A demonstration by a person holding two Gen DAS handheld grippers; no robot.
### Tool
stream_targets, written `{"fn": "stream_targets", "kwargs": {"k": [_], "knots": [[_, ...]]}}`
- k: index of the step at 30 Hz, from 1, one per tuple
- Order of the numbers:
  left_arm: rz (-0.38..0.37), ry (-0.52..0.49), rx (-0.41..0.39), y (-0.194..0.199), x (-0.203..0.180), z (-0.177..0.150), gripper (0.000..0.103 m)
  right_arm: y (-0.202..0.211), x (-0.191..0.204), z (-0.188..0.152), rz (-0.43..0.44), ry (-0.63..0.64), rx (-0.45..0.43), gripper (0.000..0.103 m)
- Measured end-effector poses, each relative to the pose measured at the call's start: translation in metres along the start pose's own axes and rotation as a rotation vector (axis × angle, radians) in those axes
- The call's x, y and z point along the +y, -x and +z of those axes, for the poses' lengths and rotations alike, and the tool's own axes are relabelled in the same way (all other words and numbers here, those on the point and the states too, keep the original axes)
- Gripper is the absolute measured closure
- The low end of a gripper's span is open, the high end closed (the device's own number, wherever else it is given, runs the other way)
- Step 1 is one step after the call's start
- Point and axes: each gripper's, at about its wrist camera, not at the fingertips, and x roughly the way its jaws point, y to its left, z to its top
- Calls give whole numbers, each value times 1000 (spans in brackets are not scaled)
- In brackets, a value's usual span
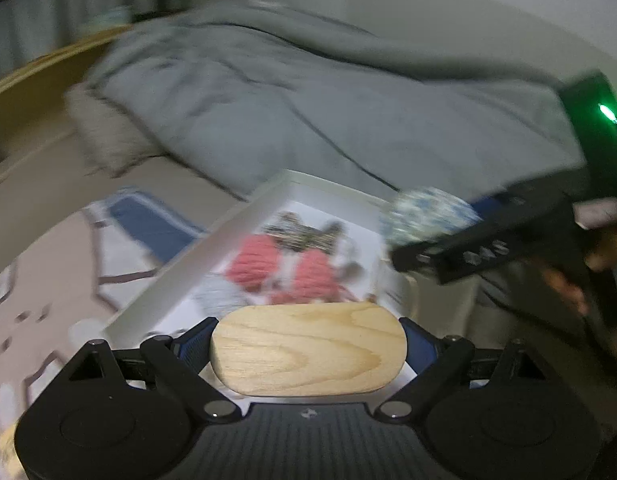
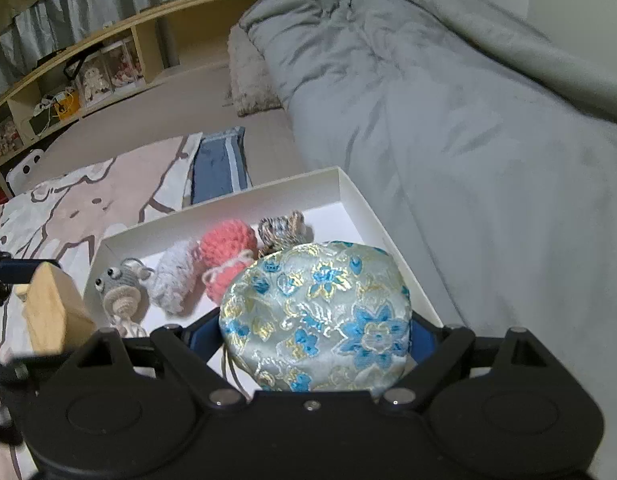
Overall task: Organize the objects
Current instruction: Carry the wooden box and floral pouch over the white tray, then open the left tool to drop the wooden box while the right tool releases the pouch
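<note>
Left gripper [image 1: 308,354]: jaws spread wide and clamped on a rounded wooden block [image 1: 308,352], one blue pad on each end; it hangs just above the near edge of the white box [image 1: 196,264].
Right gripper [image 2: 314,336]: jaws equally wide, gripping a silky pouch with blue and gold flowers [image 2: 316,320]; the pouch hangs over the near right part of the white box.
White box: landmark for all else; a shallow open tray lying on the bed, its far right corner beside the grey duvet [image 2: 448,120].
Already inside the box: a grey knitted mouse [image 2: 120,284] at the left, a pale grey knitted piece [image 2: 174,280] next to it, a coral knitted piece [image 2: 224,260] in the middle, a brown-and-cream yarn piece [image 2: 282,230] behind that.
Done, by my reading: four small knitted things sit in a row in the box.
Left to do: both held things are not yet set down; the box's right and far parts have bare floor for them.
Beyond the box: folded blue cloth [image 2: 220,168] just past its far wall, not in it; whether it belongs to the task I cannot tell.
Farthest: wooden shelf [image 2: 108,60] along the wall.
</note>
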Motion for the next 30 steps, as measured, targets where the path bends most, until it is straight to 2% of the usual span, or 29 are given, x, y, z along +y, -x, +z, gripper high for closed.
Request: {"fn": "stream_targets", "kwargs": {"k": [3,7,11,15,21,30], "knots": [[-49,-94,42,-17,-10,2,10,-9,-7,-4,5,-11,29,12],[-30,-184,111,-41,-15,3,10,-19,-13,-5,12,-14,54,12],[-46,-197,173,-61,-6,3,10,-25,-16,-5,19,-25,75,12],[-159,-162,239,-78,-1,-2,10,-33,-15,-6,7,-9,98,12],[-247,-172,244,-95,-12,-5,10,-37,-19,-6,-19,-19,110,12],[-275,-224,233,-116,-27,6,10,-39,-25,-4,-68,-49,122,11]]}}
